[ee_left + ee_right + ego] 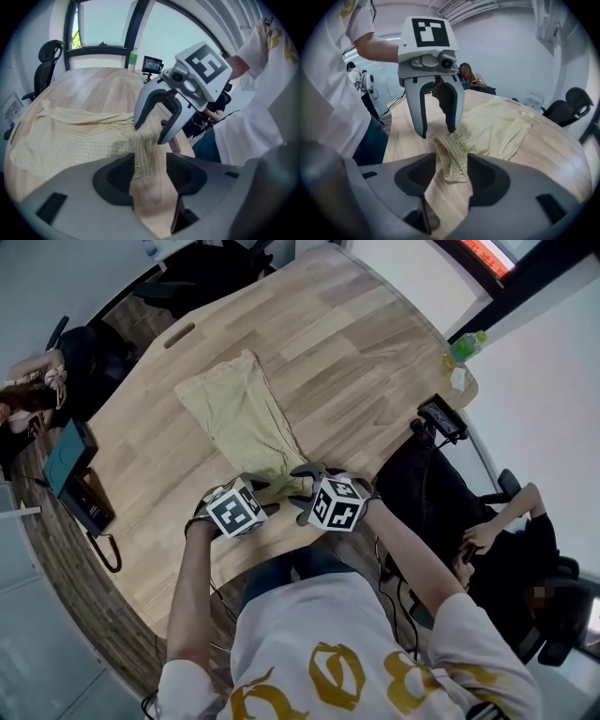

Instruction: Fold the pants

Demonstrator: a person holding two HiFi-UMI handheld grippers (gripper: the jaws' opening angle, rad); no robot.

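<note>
Left gripper [150, 174]: jaws are seen spread, nothing pinched. A narrow strip of the pants [246, 418] is laid between the pads, close against the left one, with bare wood showing beside it. Right gripper [452, 176]: jaws are likewise held wide apart. A turned-over corner of the pants' edge is lying flat between them on the table [366, 343], pressed by neither pad. Both grippers are pointed down at the near end of the garment and are held just beside each other (each one's marker cube is caught in the other's view).

In the head view the pants, pale yellow with a fine check, are laid out as a long narrow shape on the wooden table. They run from the grippers at 6 o'clock of the picture's middle up toward 11 o'clock.

Only one container is noted: a green bottle [466, 346], stood upright at the table's corner at 2 o'clock, well apart from the pants. What is in it cannot be told. A black device [70, 457] with a cable is placed at the table's edge at 9 o'clock. A small screen on a stand [442, 418] is set at the edge at 3 o'clock.
</note>
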